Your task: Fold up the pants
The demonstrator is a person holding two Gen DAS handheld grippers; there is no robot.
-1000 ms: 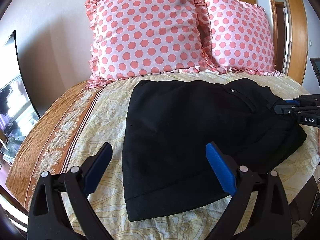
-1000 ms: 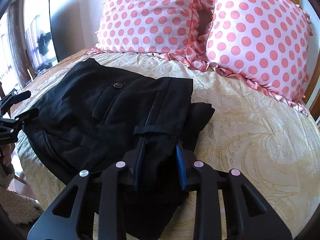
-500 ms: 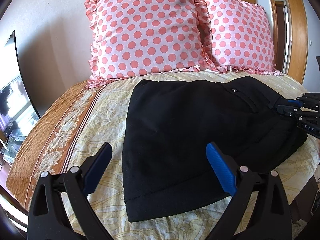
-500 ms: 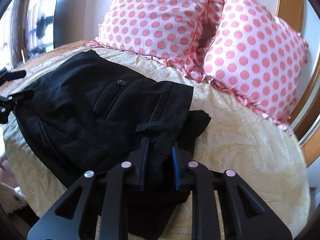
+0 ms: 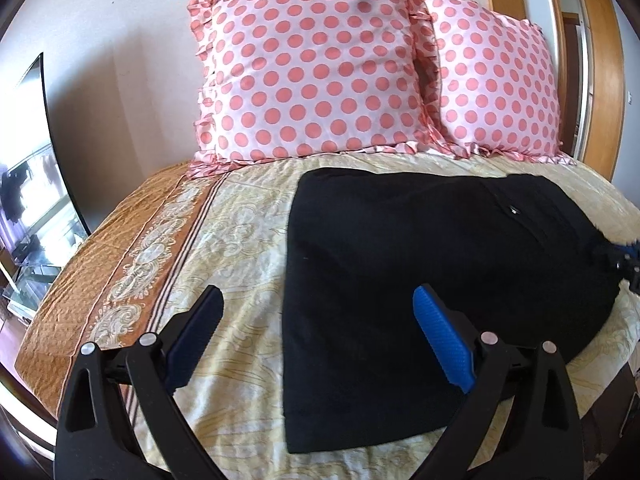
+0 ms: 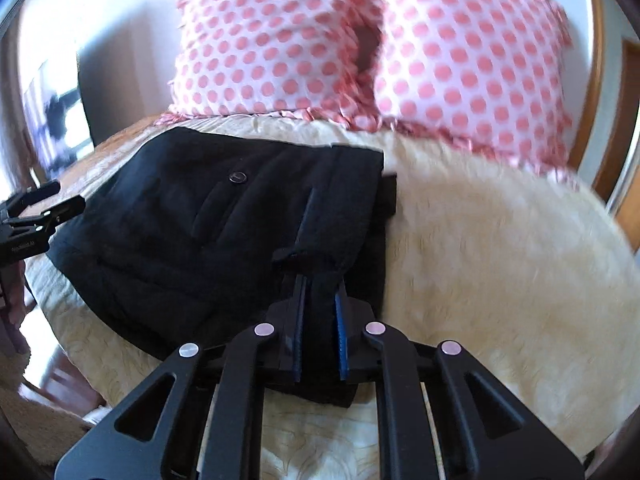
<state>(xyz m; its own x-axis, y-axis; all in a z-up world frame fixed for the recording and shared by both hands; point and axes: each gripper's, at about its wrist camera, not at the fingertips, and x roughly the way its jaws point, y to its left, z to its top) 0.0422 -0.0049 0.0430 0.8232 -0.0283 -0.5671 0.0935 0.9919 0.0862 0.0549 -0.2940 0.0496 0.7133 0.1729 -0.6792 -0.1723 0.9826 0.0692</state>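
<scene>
The black pants (image 5: 420, 272) lie folded on the yellow patterned bedspread (image 5: 240, 240). My left gripper (image 5: 320, 312) is open and empty, hovering over the pants' lower left edge. My right gripper (image 6: 320, 288) is shut on the waistband of the pants (image 6: 240, 220), beside a belt loop, at the front edge of the garment. A button (image 6: 237, 176) shows on the back pocket. The right gripper's tip also shows at the right edge of the left wrist view (image 5: 624, 256), and the left gripper shows at the left edge of the right wrist view (image 6: 38, 210).
Two pink polka-dot pillows (image 5: 312, 68) (image 5: 496, 80) lean against the wall at the head of the bed. An orange border strip (image 5: 120, 280) runs along the bed's left side. A dark screen (image 5: 36, 160) stands on the left. A wooden door frame (image 5: 600, 60) is on the right.
My right gripper has closed tighter on the waistband and swung right, its view now blurred. The pants' right end has shifted slightly. My left gripper has stayed open and nearly still.
</scene>
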